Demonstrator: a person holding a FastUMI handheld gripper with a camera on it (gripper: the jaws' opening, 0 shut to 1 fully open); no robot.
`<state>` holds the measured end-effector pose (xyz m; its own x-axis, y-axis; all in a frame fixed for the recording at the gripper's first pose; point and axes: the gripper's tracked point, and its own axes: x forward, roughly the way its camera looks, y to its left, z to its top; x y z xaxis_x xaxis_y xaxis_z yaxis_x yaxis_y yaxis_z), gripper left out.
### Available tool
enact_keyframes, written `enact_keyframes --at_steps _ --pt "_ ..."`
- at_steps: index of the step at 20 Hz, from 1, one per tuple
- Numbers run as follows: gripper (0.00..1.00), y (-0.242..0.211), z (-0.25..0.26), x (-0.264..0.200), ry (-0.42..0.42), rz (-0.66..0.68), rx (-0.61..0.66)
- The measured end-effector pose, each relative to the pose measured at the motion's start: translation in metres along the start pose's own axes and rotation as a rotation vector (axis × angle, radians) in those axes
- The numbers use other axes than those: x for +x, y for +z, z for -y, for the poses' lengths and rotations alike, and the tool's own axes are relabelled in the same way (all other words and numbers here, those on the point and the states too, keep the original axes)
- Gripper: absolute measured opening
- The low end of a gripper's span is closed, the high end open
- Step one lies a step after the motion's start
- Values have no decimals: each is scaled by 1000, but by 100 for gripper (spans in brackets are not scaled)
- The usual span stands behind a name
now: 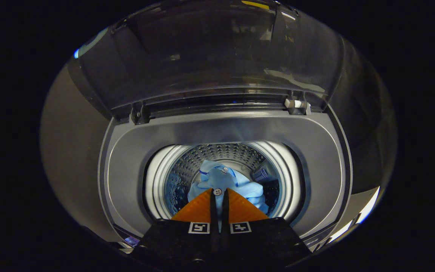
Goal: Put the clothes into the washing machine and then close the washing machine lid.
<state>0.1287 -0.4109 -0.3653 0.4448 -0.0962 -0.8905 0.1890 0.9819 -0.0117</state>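
You are looking down into the washing machine (225,128), its grey top deck ringing 1 round perforated drum (217,155). In the drum lies 1 light blue garment (221,181), bunched against the drum's floor. The lid (210,56) stands raised behind the drum opening.

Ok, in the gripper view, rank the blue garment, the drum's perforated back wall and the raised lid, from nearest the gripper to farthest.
The gripper has its fingers nearly together, pinching the cloth.
1. Blue garment: at the fingertips, hanging into the drum.
2. Perforated drum wall: beyond the garment, inside the tub.
3. Lid: farthest, standing open behind the washing machine's grey top rim.
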Motion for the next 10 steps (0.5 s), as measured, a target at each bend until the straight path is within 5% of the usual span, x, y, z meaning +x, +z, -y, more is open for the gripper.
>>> enact_keyframes --at_steps 5,7,10 --pt "12 -5 -1 6 1 -12 33" --pt "37 -3 0 5 3 -9 50" --pt "100 0 2 1 -3 -5 51"
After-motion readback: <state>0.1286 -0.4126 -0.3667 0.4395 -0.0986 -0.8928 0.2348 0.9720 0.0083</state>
